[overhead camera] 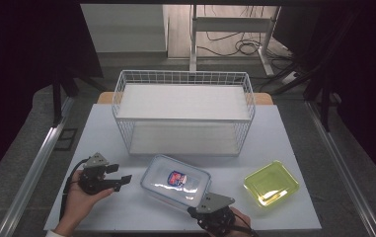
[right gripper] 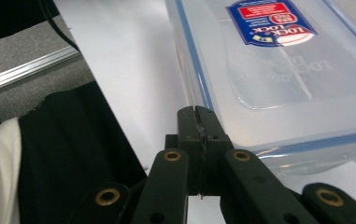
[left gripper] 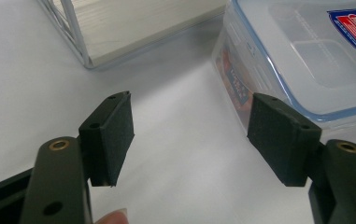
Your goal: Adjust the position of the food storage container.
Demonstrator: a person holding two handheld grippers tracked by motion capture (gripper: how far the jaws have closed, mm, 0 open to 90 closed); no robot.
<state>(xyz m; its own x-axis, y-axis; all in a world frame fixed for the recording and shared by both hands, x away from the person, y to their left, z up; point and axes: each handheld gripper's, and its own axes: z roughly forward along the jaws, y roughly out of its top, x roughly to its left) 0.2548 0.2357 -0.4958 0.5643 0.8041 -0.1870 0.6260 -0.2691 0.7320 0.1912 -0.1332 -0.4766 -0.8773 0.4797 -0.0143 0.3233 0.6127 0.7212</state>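
A clear plastic food box (overhead camera: 175, 182) with a blue-rimmed lid and a red-and-blue sticker lies on the white table (overhead camera: 284, 133), near its front middle. My left gripper (overhead camera: 120, 174) is just left of the box, held low in a hand. Its jaws stand open with nothing between them. In the left gripper view (left gripper: 189, 135), the box's corner (left gripper: 306, 56) lies just beyond the right pad (left gripper: 278, 135). My right gripper (overhead camera: 193, 211) is at the box's near edge. In the right gripper view (right gripper: 197, 114) its jaws are shut and empty, tips right beside the box (right gripper: 278, 70); I cannot tell if they touch it.
A white wire basket (overhead camera: 183, 113) with a pale board inside stands behind the box; its corner (left gripper: 77, 37) appears in the left gripper view. A yellow-green shallow tray (overhead camera: 271, 182) lies at the front right. A dark sleeve and the table's front edge are beside the right gripper.
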